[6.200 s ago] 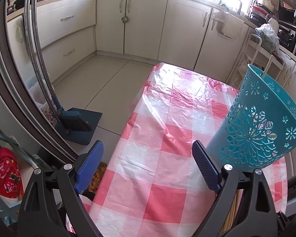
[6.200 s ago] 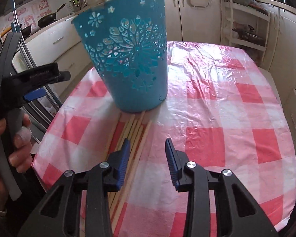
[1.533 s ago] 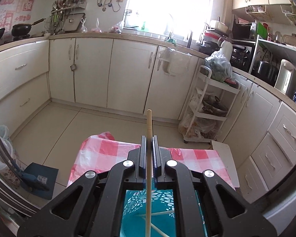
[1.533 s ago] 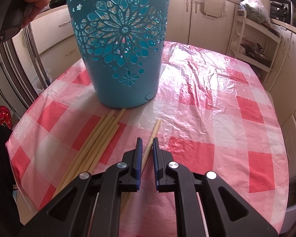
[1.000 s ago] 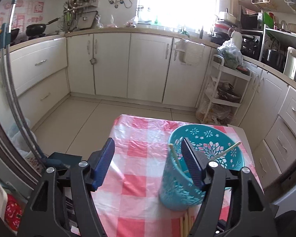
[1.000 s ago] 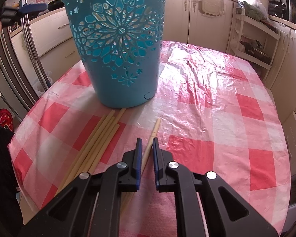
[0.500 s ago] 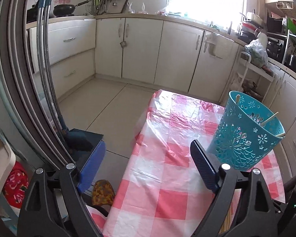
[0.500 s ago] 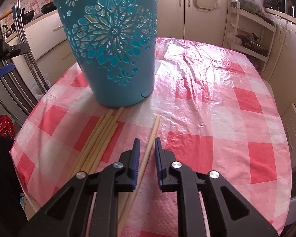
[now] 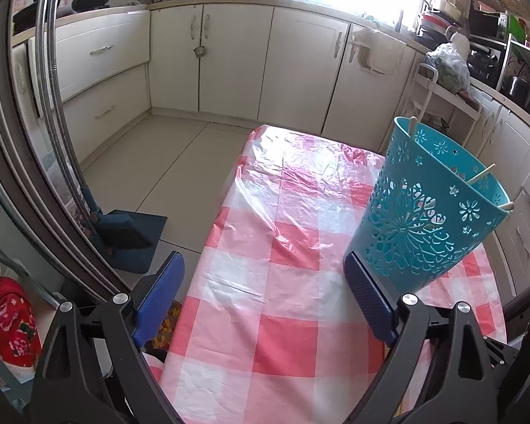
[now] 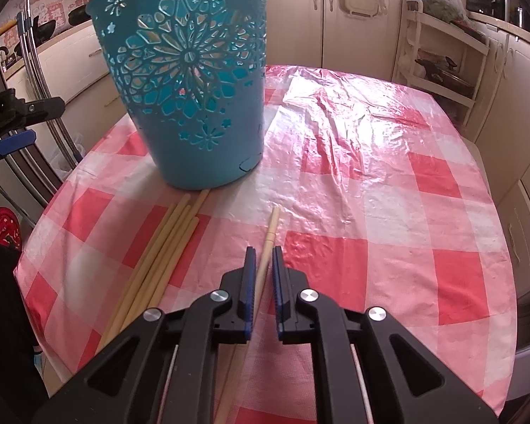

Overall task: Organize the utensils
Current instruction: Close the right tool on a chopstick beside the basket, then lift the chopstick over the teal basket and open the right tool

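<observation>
Your right hand-held gripper [image 10: 264, 268] is clamped on one chopstick [image 10: 269, 236] that lies on the table [image 10: 388, 183] under its checked cloth. Just to its left lies a bundle of chopsticks [image 10: 166, 243], about five, their far tips touching the foot of the one teal basket [image 10: 183, 81]. Your left hand-held gripper [image 9: 263, 300] holds nothing, its jaws spreading wide over the table's near edge, the basket just beyond its right finger. Three chopstick ends [image 9: 480, 174] poke above the basket's rim.
</observation>
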A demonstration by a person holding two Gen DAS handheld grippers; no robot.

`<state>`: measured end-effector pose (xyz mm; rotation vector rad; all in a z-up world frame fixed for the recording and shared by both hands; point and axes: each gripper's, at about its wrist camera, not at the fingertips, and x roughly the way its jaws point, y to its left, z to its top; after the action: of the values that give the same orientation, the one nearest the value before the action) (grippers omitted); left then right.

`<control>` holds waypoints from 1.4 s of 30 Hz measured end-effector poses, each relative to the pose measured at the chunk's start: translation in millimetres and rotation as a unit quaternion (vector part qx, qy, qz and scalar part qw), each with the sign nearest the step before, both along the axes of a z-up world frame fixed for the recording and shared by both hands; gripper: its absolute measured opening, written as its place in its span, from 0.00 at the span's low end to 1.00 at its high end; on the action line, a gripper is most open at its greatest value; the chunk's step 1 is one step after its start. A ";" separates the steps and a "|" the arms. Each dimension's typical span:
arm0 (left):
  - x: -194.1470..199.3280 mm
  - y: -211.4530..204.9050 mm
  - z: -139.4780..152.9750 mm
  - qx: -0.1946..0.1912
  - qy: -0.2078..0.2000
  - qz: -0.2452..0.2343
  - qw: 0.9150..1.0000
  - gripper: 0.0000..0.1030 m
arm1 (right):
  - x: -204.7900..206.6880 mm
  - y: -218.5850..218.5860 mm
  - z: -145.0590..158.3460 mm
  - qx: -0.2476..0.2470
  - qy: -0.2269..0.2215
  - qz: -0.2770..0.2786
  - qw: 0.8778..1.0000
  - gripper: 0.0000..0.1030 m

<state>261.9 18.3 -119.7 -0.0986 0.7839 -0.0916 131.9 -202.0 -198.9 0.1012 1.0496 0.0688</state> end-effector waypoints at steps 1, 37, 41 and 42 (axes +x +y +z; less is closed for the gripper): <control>0.2 -2.3 -1.2 0.003 0.001 -0.002 1.000 0.85 | -0.2 -1.5 0.0 0.005 0.000 -0.002 1.000 0.09; 15.4 -3.6 -28.5 0.006 0.062 0.013 0.998 0.85 | 2.7 -23.7 5.6 0.035 0.034 -0.022 0.999 0.31; 16.1 -4.4 -29.1 0.006 0.065 0.012 0.998 0.85 | -0.9 -7.4 2.8 -0.037 0.014 0.012 0.999 0.09; 16.1 -4.4 -29.0 0.007 0.065 0.012 0.998 0.85 | -1.9 -5.4 3.0 -0.040 0.014 0.017 0.999 0.07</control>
<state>278.0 14.0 -148.7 -0.1019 0.9133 -0.0583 130.0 -207.4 -195.9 0.0121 1.0805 0.0565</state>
